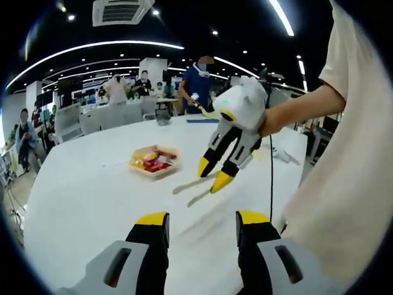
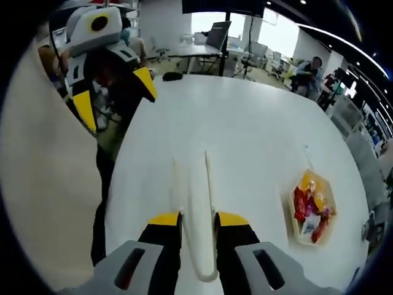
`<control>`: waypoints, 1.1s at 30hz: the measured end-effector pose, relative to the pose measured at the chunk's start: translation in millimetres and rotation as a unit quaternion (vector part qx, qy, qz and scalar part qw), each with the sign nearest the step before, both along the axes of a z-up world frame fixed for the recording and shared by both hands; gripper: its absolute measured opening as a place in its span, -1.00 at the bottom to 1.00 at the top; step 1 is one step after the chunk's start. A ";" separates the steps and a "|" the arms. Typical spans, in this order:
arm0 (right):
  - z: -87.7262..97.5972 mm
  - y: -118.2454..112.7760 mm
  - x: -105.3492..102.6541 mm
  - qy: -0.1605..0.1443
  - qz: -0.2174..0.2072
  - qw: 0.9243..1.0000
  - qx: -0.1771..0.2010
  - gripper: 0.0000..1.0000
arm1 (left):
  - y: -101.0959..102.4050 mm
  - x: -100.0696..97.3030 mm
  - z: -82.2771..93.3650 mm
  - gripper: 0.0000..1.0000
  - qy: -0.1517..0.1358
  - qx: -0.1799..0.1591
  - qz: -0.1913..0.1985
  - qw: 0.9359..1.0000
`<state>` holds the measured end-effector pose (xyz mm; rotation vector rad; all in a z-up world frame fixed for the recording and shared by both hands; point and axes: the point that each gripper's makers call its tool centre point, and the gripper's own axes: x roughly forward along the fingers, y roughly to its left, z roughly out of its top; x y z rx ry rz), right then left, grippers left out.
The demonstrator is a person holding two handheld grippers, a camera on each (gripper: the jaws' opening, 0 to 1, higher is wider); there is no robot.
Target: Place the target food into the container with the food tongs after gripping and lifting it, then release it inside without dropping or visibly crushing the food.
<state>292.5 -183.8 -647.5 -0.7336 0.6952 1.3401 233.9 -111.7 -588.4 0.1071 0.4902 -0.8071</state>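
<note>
Gripping cream plastic food tongs (image 2: 191, 209) in my right gripper (image 2: 198, 220) above the white table (image 2: 245, 135); my left gripper (image 1: 202, 218) hangs released, hexagonal food tray (image 2: 312, 208) nearby

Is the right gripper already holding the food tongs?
Yes, in the right gripper view the right gripper has its jaws closed on the white food tongs.

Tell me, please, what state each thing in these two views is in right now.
Left gripper: open, holding nothing.
Right gripper: shut on the food tongs.
Food tongs: held, arms apart, pointing over the table.
Tray: resting on the white table, filled with food.
</note>
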 end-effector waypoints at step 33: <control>19.1 18.0 -42.0 -0.005 0.039 0.999 -0.012 -0.59 | -15.5 -4.6 -21.6 -0.59 -0.026 0.053 -0.092 0.994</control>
